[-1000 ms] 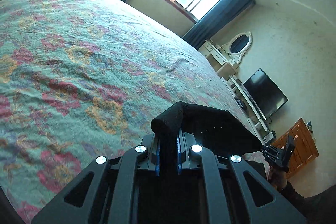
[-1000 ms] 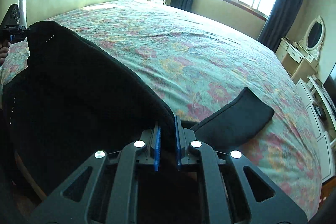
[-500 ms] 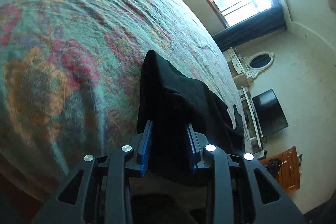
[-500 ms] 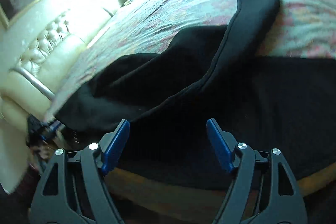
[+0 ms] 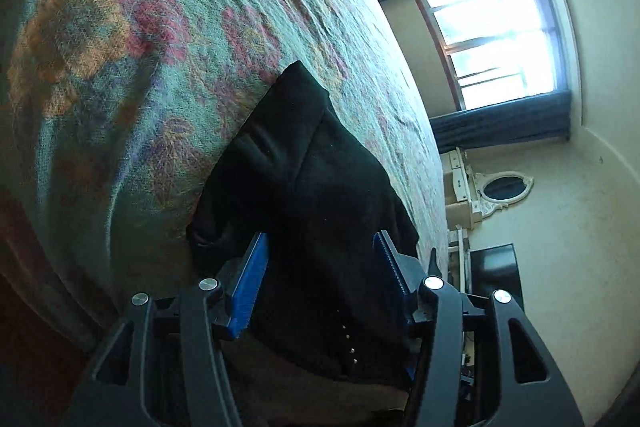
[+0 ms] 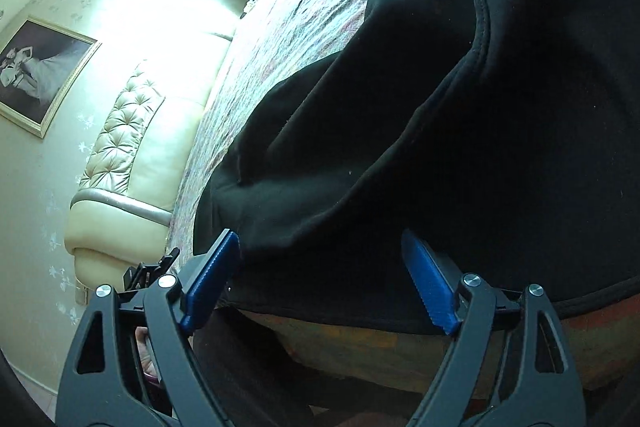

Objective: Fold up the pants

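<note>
The black pants (image 6: 460, 131) lie on the floral bedspread (image 5: 132, 39) at the near edge of the bed, one part draped over the side. The left tool (image 5: 320, 281) and the right tool (image 6: 320, 279) are both opening, and black cloth sits between their blue pads without being pinched. The fabric looks soft, thick and limp, fleece-like, light but prone to sag and bunch. Stitched hems and the waistband should give the firmest hold; pinching a single layer mid-panel would likely drag folds askew.
</note>
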`<state>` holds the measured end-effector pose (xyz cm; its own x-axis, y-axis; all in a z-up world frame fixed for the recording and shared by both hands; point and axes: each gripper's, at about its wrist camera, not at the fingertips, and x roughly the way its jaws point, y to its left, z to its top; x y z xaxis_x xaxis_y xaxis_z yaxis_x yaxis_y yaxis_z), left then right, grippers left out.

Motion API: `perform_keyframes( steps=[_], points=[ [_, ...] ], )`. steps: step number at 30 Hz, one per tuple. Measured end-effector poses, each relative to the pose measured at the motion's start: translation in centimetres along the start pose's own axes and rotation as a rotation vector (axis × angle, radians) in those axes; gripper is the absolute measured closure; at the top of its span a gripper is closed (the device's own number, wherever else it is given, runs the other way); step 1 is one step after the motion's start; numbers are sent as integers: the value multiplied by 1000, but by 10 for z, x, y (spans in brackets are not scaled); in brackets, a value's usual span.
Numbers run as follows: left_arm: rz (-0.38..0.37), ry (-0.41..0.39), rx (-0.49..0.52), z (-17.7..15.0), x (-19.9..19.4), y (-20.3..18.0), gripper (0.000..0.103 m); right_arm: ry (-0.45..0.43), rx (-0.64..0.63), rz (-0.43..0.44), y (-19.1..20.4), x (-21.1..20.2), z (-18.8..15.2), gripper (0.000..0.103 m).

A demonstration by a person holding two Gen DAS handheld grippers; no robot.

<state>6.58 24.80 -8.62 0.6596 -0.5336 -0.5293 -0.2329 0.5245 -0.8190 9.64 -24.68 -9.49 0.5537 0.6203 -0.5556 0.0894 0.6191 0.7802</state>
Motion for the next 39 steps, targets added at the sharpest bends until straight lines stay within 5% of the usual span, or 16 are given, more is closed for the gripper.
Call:
perform_keyframes(
  steps=[5, 7, 10, 22, 23, 25, 26, 27, 38, 39],
  points=[
    [66, -66, -11, 7, 17, -5, 50, -31, 29, 8, -6, -4, -1, 20],
    [94, -75, -17, 10, 25, -7, 74, -48, 52, 14, -9, -7, 0, 20],
    [111, -64, -68, 10, 33, 2, 89, -69, 76, 21, -12, -8, -1, 20],
    [118, -73, -66, -5, 24, 9, 90, -150, 188, -2, -26, -8, 12, 20],
    [129, -74, -51, -5, 28, 4, 90, -150, 187, -18, -24, -6, 14, 25],
    [136, -77, -37, -6, 28, -1, 90, -147, 182, -48, -26, -4, 16, 53],
    [131, -80, -44, -6, 26, -1, 91, -132, 186, -50, -29, -1, 17, 78],
    [119, -85, -54, -6, 25, -1, 95, -119, 207, -47, -35, 1, 17, 88],
    [49, -110, -18, -19, -15, -16, 96, -159, 195, 64, -30, -51, -3, 93],
    [54, -102, -18, -20, -17, -13, 96, -154, 195, 61, -32, -55, -8, 101]
  ],
)
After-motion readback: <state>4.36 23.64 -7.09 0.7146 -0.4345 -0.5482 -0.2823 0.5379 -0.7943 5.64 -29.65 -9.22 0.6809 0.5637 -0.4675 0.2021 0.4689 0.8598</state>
